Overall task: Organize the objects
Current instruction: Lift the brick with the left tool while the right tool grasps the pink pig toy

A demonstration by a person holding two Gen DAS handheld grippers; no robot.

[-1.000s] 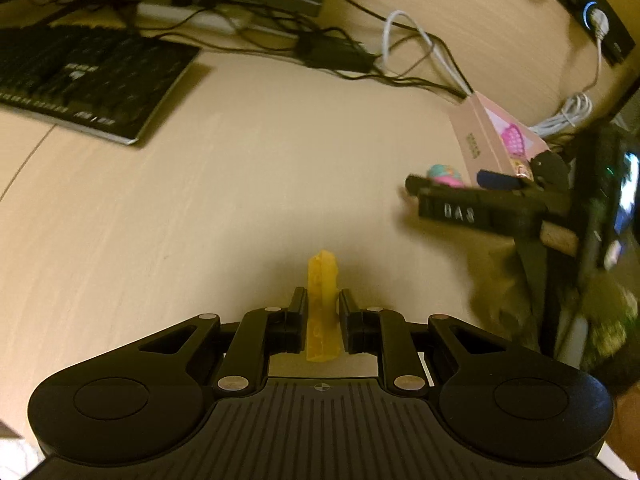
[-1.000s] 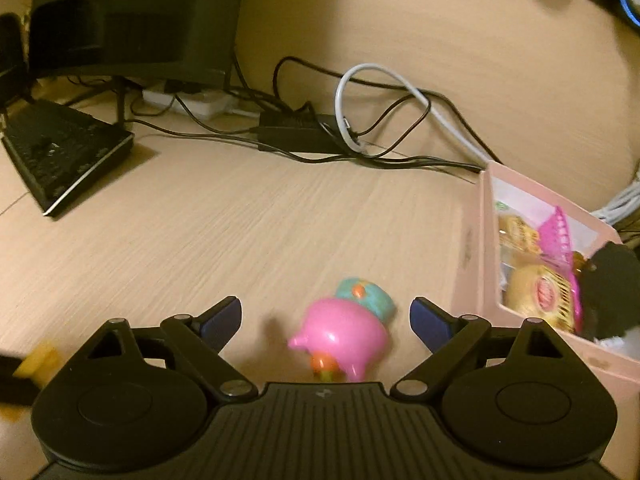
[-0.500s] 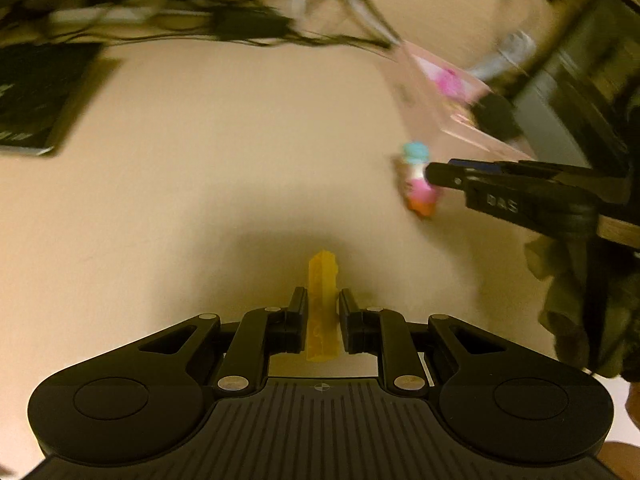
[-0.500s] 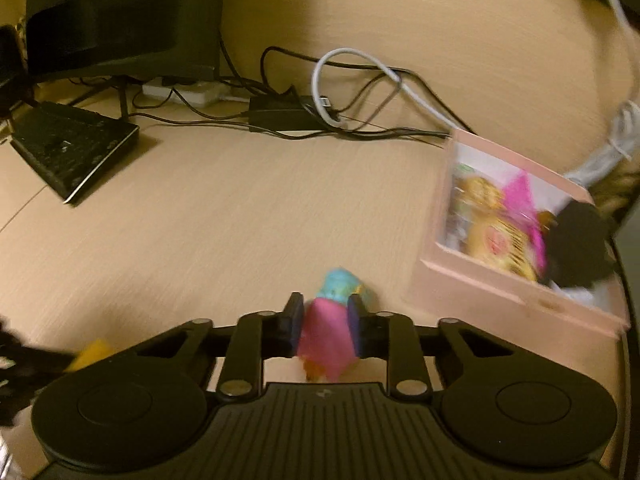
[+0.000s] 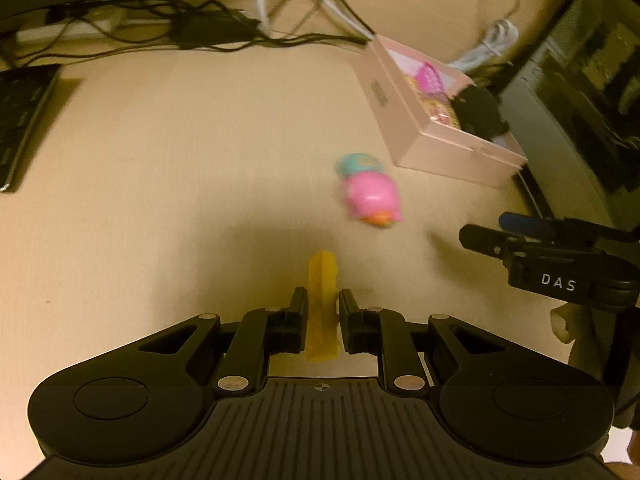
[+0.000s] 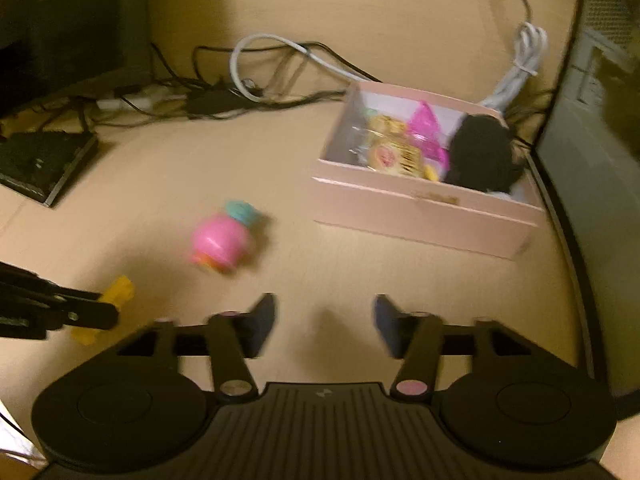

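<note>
So the left gripper has its jaws nearly closed, clamped on a thin yellow piece that stands upright between them with its top poking out past the fingertips, probably gripped by the flat sides because it's too skinny to hold any other way. From the right wrist view the same yellow piece shows up at about 9 o'clock, sticking out of the left gripper's black fingers, just above the desk. The right gripper is empty: its jaws are opening, roughly halfway apart, with only bare desk between them. The pink toy with the teal cap isn't held by anything. It sits at around 10 o'clock from the right gripper's fingertips, clear of them, and it's blurred, so whether it's resting or rolling can't be told. In the left view the pink toy is at about 1 o'clock ahead of the yellow piece, between it and the pink box. That pink box already has a black fuzzy thing and some colourful packets inside, so it looks like the drop-off spot. Best guess: the toy needs another grab, and the yellow piece goes in the box too.
</note>
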